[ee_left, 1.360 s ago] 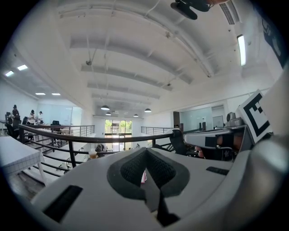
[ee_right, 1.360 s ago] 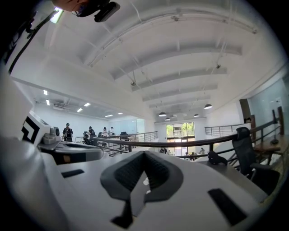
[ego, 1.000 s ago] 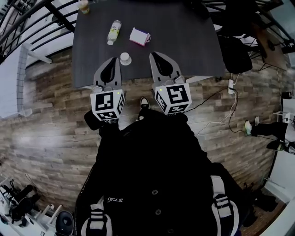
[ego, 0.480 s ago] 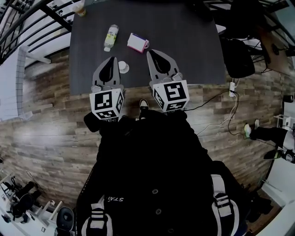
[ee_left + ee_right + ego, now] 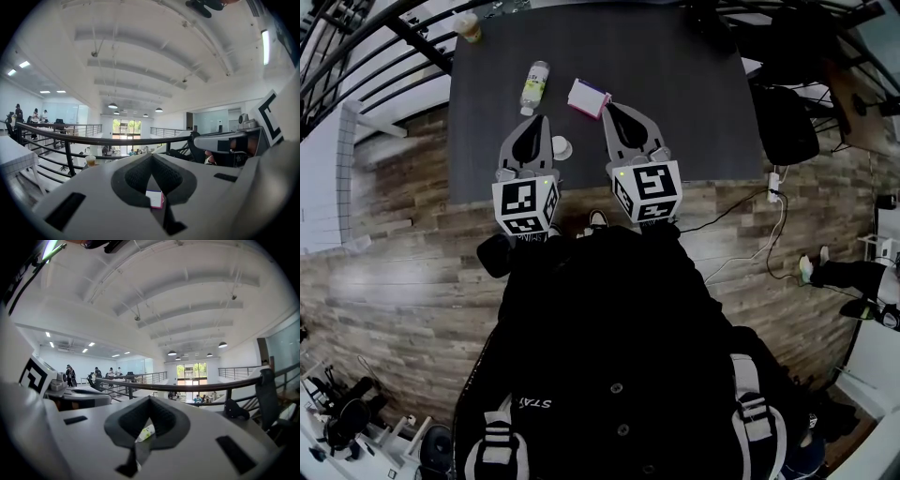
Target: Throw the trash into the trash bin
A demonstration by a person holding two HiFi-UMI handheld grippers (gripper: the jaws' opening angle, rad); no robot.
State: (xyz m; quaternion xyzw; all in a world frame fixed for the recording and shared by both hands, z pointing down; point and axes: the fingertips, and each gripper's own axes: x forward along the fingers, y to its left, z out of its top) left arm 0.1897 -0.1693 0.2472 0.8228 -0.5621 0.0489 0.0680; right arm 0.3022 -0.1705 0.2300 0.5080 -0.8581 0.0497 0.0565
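On the dark grey table (image 5: pixel 694 94) lie a clear bottle with a yellow-green label (image 5: pixel 533 86), a white and pink packet (image 5: pixel 588 97) and a small white round lid (image 5: pixel 562 147). My left gripper (image 5: pixel 532 120) is shut and empty, its tip just below the bottle and left of the lid. My right gripper (image 5: pixel 611 108) is also shut and empty, its tip close beside the packet's right end. The left gripper view shows the packet (image 5: pixel 155 199) through the jaw window. In the right gripper view the bottle (image 5: pixel 146 431) shows the same way. No trash bin is in sight.
A drink cup (image 5: pixel 469 26) stands at the table's far left corner, by the black railing (image 5: pixel 412 37). A black chair (image 5: pixel 778 108) sits to the table's right. A power strip with cables (image 5: pixel 772 178) lies on the wooden floor.
Both grippers have moved forward over the table, toward the bottle and the packet. The lid now lies beside the left gripper. Both stay shut.
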